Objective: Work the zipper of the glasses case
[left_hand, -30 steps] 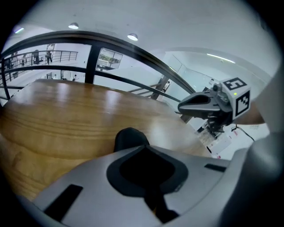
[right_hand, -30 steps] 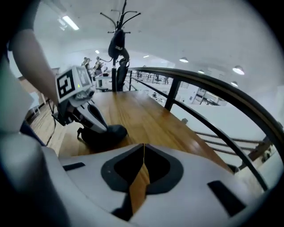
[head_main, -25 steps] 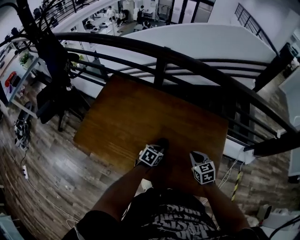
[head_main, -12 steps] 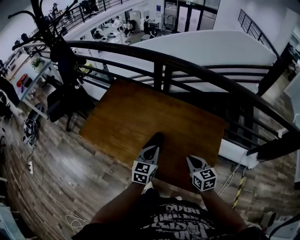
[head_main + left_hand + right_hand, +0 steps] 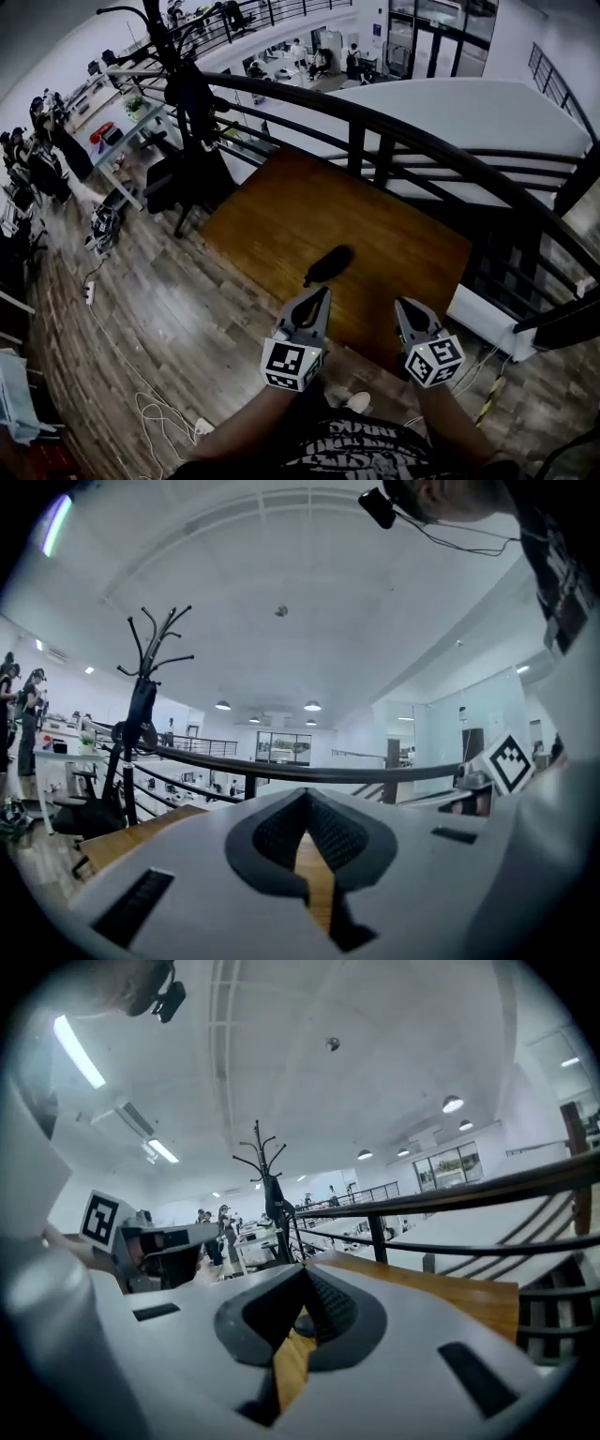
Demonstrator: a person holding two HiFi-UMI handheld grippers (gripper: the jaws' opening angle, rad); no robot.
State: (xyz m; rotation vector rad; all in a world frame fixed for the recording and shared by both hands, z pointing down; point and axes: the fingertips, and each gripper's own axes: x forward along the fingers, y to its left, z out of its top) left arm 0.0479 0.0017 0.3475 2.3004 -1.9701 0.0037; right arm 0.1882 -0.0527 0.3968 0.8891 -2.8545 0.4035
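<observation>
The black glasses case (image 5: 328, 264) lies shut on the wooden table (image 5: 375, 216), near its front left part. My left gripper (image 5: 322, 292) hovers just short of the case, pointing at it, jaws shut and empty. My right gripper (image 5: 401, 304) hangs to the right over the table's near edge, also shut with nothing in it. In the left gripper view the shut left gripper (image 5: 305, 797) shows only table wood through the gap behind its tips. In the right gripper view a small dark shape shows behind the tips of the right gripper (image 5: 304, 1274); I cannot tell what it is.
A dark metal railing (image 5: 394, 131) curves round the table's far and right sides. A coat stand (image 5: 178, 66) with dark clothes rises at the left. Cables (image 5: 141, 412) trail over the plank floor. People stand far off at the left.
Both grippers have drawn back toward me, away from the case. The left gripper, close against the case a second ago, is now apart from it. The head view has shifted.
</observation>
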